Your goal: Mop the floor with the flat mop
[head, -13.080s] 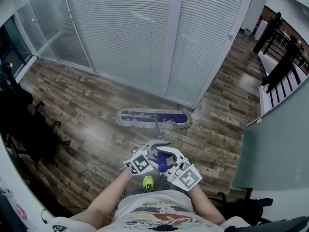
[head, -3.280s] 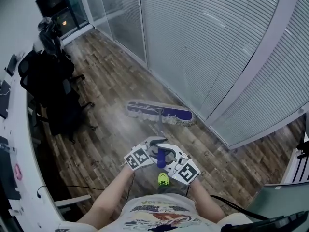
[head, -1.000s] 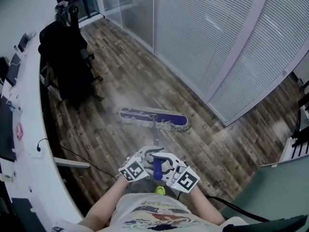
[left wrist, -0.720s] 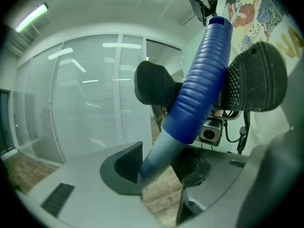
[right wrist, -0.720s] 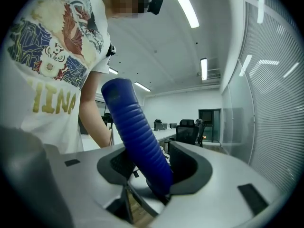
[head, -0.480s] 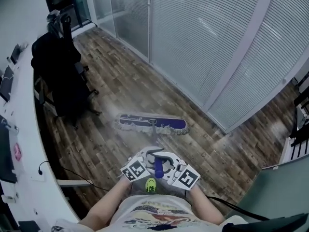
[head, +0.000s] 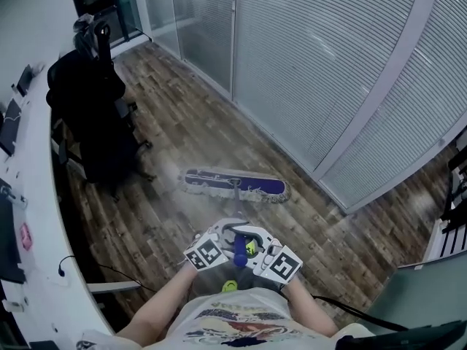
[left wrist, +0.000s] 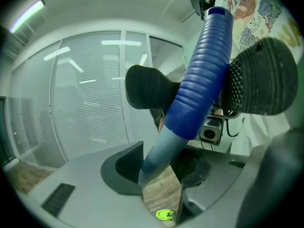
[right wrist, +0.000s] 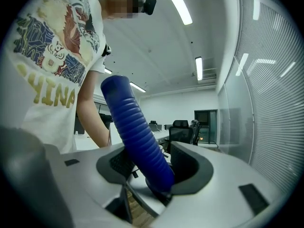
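Mop (head: 233, 185): the head lies flat on the floor (head: 191, 115), about midway between the floor's left edge at the desk and its right edge under the glass wall (head: 314, 64). Its long side runs roughly along that wall.
Shaft (left wrist: 159, 153): grey. It rises from the middle of the head toward the person and ends in a blue ribbed grip (head: 238, 251).
Left tongs (head: 228, 233): clamped on the grey shaft just below the grip, with a pad on each side of the shaft.
Right tongs (head: 252, 240): set on the blue grip, above the left tongs. The jaws stand wide and have just been opening. The grip passes between them, and the pads lie against it on both sides.
Shoes (head: 230, 286): bright green, on the floor below the tongs.
Desk (head: 36, 217): white and curved, along the floor's left edge.
Chairs (head: 102, 122): black, at the desk's far end, well apart from the mop head.
Cable (head: 109, 270): black, running from the desk's near edge onto the floor.
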